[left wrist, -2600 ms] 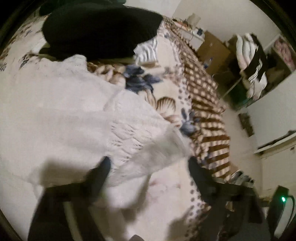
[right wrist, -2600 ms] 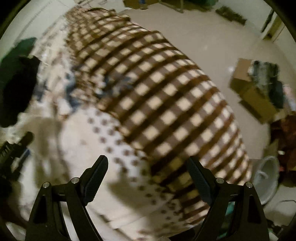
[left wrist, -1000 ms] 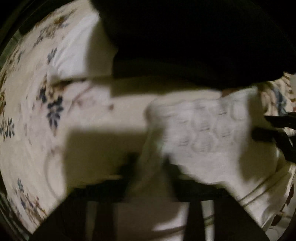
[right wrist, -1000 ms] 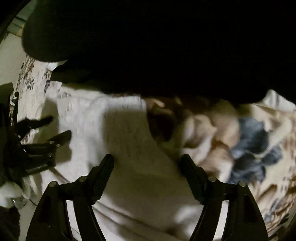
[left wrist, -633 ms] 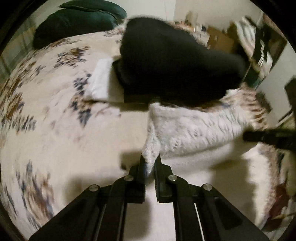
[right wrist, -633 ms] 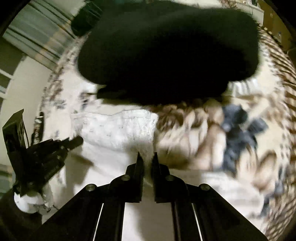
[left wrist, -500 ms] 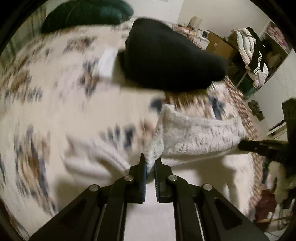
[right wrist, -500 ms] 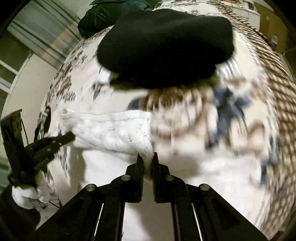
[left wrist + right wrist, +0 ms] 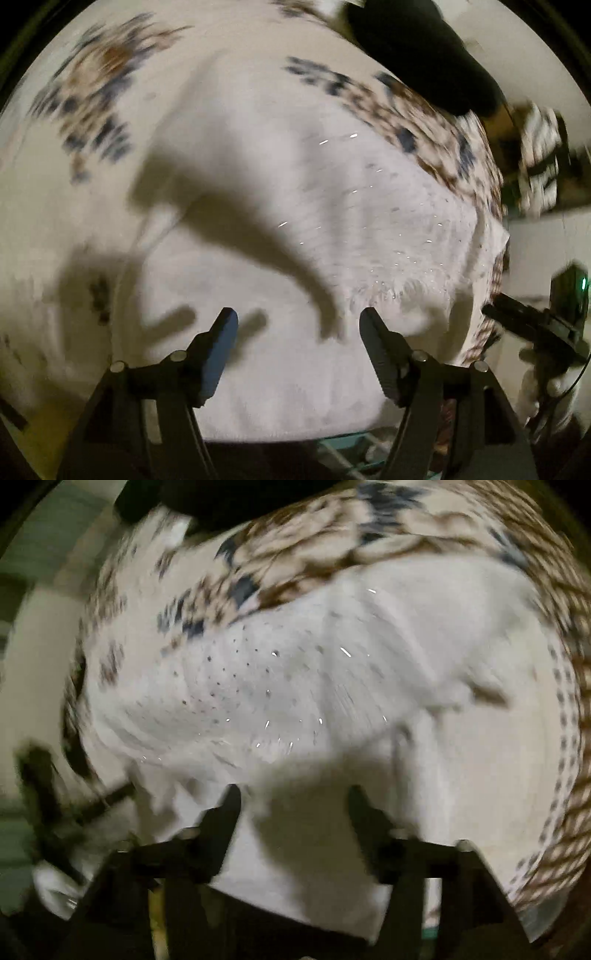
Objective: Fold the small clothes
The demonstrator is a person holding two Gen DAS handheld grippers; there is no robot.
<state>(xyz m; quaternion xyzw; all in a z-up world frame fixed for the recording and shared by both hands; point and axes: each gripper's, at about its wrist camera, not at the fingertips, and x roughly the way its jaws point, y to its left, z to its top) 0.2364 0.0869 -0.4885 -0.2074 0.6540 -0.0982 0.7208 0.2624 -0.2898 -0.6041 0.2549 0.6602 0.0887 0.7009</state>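
Left gripper (image 9: 295, 325) open over white garment (image 9: 332, 221).

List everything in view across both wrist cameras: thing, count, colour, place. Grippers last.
white knit garment: one, white with small eyelet holes and glints, spread flat on the bed ahead of both grippers; also fills the middle of the right wrist view.
bedspread: one, cream with blue and brown flower print, brown checked border at the far side, under the garment.
black item: one, black, on the bed beyond the garment; too blurred to name.
clutter by the wall: count unclear, pale and dark, past the bed's edge.
left gripper: one, black, open above the garment's near edge, holding nothing.
right gripper: one, black, open, holding nothing; also seen at the left view's right edge.
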